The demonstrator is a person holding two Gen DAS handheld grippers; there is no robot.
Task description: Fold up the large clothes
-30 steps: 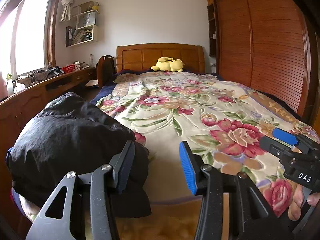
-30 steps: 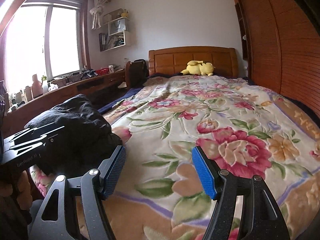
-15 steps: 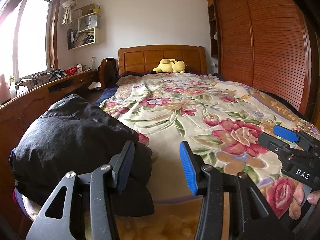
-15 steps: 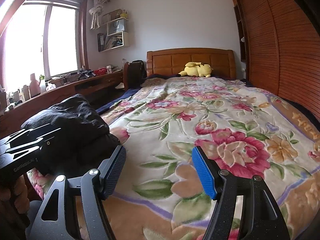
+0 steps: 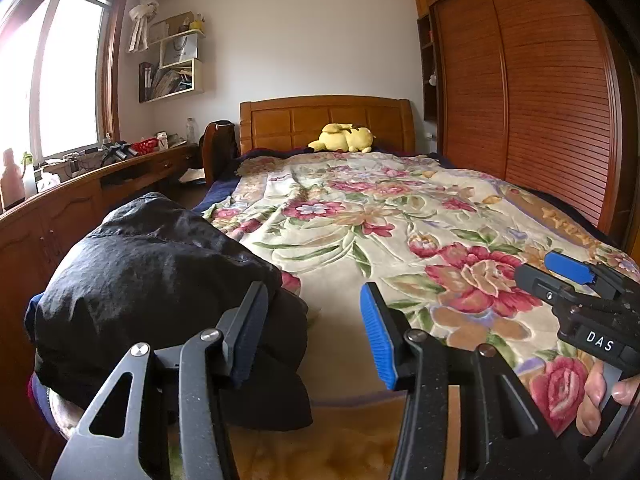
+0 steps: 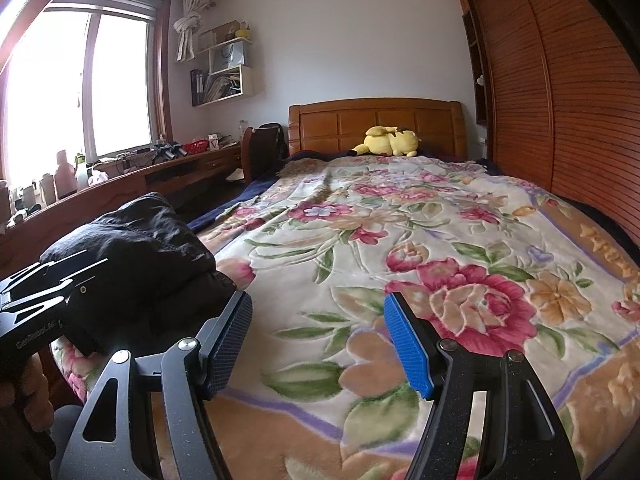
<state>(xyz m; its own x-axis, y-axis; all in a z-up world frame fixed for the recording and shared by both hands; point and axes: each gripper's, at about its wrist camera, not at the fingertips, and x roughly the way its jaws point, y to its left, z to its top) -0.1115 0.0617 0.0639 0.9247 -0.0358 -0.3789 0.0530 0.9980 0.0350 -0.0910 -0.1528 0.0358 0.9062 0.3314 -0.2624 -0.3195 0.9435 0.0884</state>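
Observation:
A bulky black garment lies bunched in a heap at the near left corner of the bed; it also shows in the right wrist view. My left gripper is open and empty, just right of the heap, its left finger in front of the cloth. My right gripper is open and empty over the floral blanket, to the right of the garment. The right gripper also shows at the right edge of the left wrist view, and the left gripper at the left edge of the right wrist view.
The floral blanket covers the bed up to a wooden headboard. A yellow plush toy lies by the headboard. A wooden desk with clutter runs along the left under the window. A slatted wardrobe lines the right.
Both grippers have tilted up and risen a little, so the room appears lower in view. The garment has not moved and both grippers stay open.

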